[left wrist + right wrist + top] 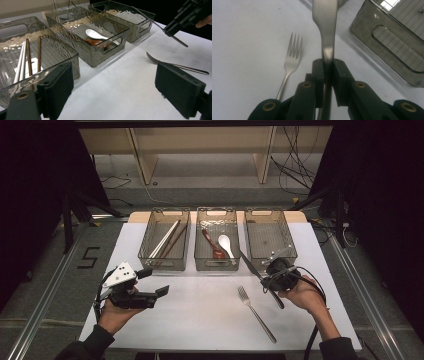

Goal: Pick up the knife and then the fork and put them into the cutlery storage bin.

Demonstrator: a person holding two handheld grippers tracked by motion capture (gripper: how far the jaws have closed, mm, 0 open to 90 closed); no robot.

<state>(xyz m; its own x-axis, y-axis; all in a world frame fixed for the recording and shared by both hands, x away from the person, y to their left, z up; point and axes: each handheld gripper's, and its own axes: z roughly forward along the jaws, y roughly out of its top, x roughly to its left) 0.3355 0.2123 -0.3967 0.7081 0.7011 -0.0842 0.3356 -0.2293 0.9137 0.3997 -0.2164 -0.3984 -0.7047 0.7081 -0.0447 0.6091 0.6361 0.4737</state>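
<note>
My right gripper [265, 279] is shut on a metal table knife [248, 263], held off the table at a slant in front of the right-hand clear basket [270, 211]. In the right gripper view the pads [339, 72] clamp the knife [325, 25] around its middle. A fork [255, 309] lies flat on the white table, just left of that hand, tines pointing away from me. My left gripper [155, 282] stands open at the front left with nothing between its fingers, seen wide apart in the left gripper view [115, 87].
Three clear baskets stand in a row at the back. The left basket [141, 251] holds white and brown chopsticks [25, 57]. The middle basket [216, 266] holds a white spoon [93, 33] and a brown spoon [95, 42]. No cutlery lies in the right basket.
</note>
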